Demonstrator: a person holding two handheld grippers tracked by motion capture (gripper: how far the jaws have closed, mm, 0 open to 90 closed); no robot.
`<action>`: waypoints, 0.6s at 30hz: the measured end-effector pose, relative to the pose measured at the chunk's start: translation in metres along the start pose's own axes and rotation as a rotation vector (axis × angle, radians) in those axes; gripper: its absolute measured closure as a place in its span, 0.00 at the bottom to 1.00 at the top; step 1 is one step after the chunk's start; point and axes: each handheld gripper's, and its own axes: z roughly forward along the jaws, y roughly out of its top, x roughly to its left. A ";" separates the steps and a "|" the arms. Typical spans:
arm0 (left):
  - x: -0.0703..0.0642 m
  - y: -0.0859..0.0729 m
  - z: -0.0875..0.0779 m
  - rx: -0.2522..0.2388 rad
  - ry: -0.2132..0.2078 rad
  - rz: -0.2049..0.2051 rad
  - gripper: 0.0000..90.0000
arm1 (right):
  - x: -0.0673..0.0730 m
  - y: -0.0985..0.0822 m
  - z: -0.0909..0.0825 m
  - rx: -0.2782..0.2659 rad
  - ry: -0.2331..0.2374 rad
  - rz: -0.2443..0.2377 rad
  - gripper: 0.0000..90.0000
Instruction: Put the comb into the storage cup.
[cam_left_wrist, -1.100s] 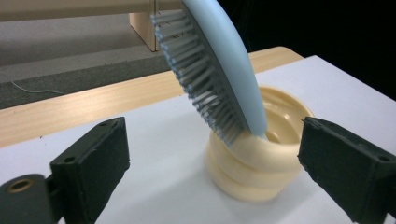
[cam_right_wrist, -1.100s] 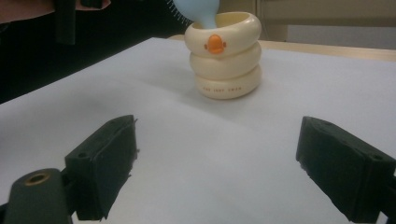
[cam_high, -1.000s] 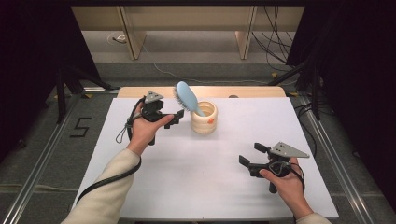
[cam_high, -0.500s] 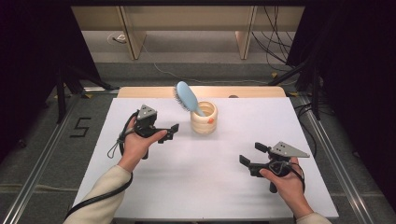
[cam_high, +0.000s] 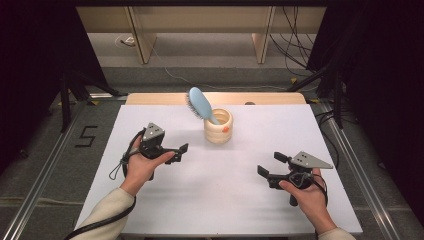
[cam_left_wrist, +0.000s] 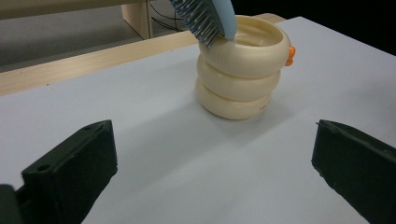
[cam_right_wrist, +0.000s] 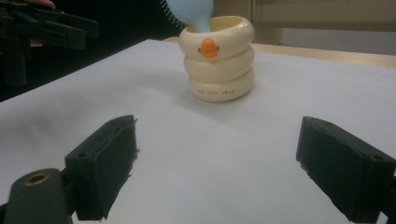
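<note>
Left tool (cam_high: 181, 153), seen from the high view, rests in a hand on the white tabletop (cam_high: 225, 200) with its black jaws wide apart and nothing between them; they have just been opening. Well to its right stands a cream ribbed cup shaped like stacked rings (cam_high: 218, 126), near the tabletop's far edge, with a light blue plastic hairbrush (cam_high: 198, 103) leaning out of it to the left. Right tool (cam_high: 272, 164) sits at the near right, jaws open and empty.

From the left gripper view, the cup (cam_left_wrist: 240, 74) stands ahead between the spread jaws, apart from them, bristles (cam_left_wrist: 198, 18) overhanging its rim.

From the right gripper view, the cup (cam_right_wrist: 219, 58) shows an orange beak (cam_right_wrist: 208, 47), well beyond the parted jaws.
</note>
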 end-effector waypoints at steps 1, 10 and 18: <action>-0.001 -0.001 -0.001 -0.001 0.000 0.006 0.00 | 0.000 0.000 0.000 -0.001 0.001 0.000 0.15; -0.002 -0.008 -0.009 0.000 -0.004 0.036 0.00 | 0.000 0.001 -0.001 -0.002 0.000 -0.004 0.15; -0.007 -0.019 -0.016 0.008 -0.026 0.057 0.00 | -0.001 0.001 -0.002 0.000 -0.006 -0.015 0.15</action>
